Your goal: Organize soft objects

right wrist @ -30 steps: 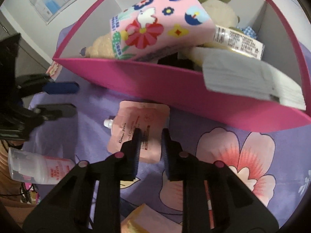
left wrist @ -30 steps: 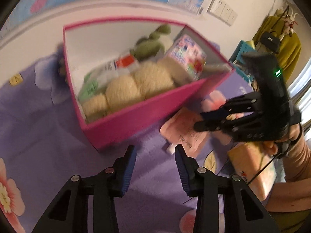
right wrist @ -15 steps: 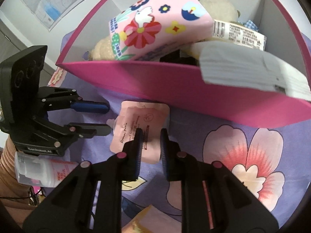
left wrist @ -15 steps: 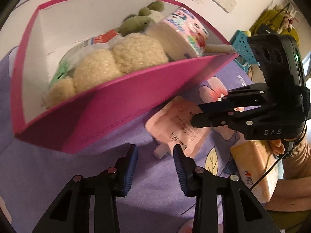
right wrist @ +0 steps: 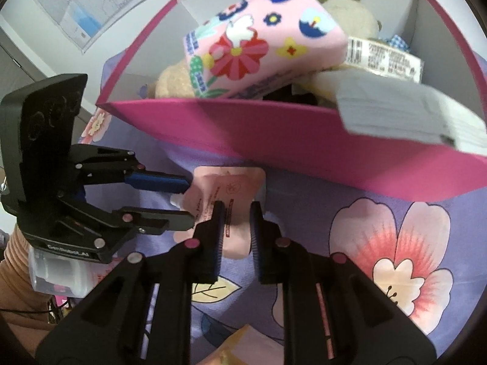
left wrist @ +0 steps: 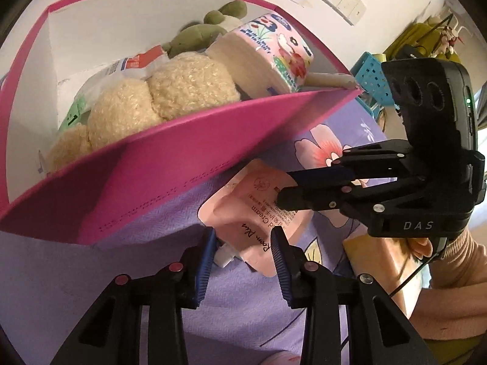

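The pink hand-cream pouch (left wrist: pixel 258 213) lies flat on the purple flowered cloth (left wrist: pixel 91 273), just in front of the near wall of the pink storage box (left wrist: pixel 170 167), which already holds plush toys (left wrist: pixel 182 85) and a flowered tissue pack (right wrist: pixel 261 36). Both tools have come to it: the left tool (left wrist: pixel 243 243) stands narrowly parted over the pouch's white cap end, its pads clear of it, while the right tool (right wrist: pixel 237 222) has just been closing, its jaws now narrow astride the pouch body; whether the pads already pinch it cannot be told. The step in hand looks like picking up the pouch to put it in the box. The next move likely calls for a firm pinch on the thin, floppy film, then a lift high enough to clear the box wall.
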Motion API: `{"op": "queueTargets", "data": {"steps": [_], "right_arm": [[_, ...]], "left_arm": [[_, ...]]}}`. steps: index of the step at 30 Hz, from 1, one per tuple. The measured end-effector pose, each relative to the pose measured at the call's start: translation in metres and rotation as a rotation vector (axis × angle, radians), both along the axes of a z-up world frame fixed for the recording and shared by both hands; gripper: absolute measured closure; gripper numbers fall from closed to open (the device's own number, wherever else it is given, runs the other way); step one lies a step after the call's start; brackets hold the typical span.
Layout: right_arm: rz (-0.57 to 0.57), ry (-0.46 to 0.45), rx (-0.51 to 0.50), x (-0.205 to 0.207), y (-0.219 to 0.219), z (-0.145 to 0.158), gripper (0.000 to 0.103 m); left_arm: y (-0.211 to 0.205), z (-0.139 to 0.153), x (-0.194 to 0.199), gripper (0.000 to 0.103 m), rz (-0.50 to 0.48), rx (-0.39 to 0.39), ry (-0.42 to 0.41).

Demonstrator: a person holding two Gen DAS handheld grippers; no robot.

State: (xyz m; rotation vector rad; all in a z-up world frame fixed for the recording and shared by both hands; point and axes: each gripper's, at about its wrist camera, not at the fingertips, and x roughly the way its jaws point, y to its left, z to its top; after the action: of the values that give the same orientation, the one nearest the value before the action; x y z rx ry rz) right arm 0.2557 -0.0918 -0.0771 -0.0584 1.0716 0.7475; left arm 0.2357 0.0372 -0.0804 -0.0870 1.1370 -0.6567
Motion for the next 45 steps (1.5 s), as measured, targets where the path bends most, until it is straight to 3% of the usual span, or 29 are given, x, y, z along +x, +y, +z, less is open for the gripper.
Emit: {"op": "queueTargets", "data": {"steps": [7, 8, 10, 13, 19, 25, 34, 40, 45], "right_arm": [[-0.004, -0.03, 0.034, -0.007, -0.007, 0.007, 0.091], [0.0, -0.029, 0.049, -0.008, -0.008, 0.008, 0.092], [0.013, -0.021, 0.077, -0.012, -0.008, 0.009, 0.094], [0.017, -0.061, 0.042, -0.018, -0.003, 0.011, 0.094], [-0.002, -0.036, 0.02, -0.014, -0.006, 0.007, 0.093], [-0.013, 0.011, -0.009, -0.008, -0.008, -0.002, 0.093], [-0.027, 0.0, -0.036, -0.009, 0.002, -0.001, 0.092], [-0.033, -0.001, -0.007, -0.012, -0.005, -0.001, 0.091], [-0.046, -0.048, 0.051, -0.02, -0.014, 0.013, 0.091]], "left_arm": [[0.004, 0.004, -0.001, 0.069, 0.026, -0.029, 0.001], [0.008, 0.007, -0.001, 0.074, 0.019, -0.056, 0.001], [0.011, 0.019, -0.002, 0.074, 0.004, -0.108, -0.025], [0.007, 0.032, -0.003, 0.074, -0.002, -0.083, -0.075], [0.024, 0.022, 0.002, 0.074, 0.054, -0.037, -0.049], [0.03, 0.0, -0.006, 0.069, 0.053, 0.02, 0.006], [0.006, -0.004, -0.006, 0.049, -0.023, -0.029, 0.041], [0.003, -0.003, -0.005, 0.048, 0.001, -0.061, 0.037], [0.011, 0.021, -0.009, 0.049, 0.017, -0.075, -0.025]]}}
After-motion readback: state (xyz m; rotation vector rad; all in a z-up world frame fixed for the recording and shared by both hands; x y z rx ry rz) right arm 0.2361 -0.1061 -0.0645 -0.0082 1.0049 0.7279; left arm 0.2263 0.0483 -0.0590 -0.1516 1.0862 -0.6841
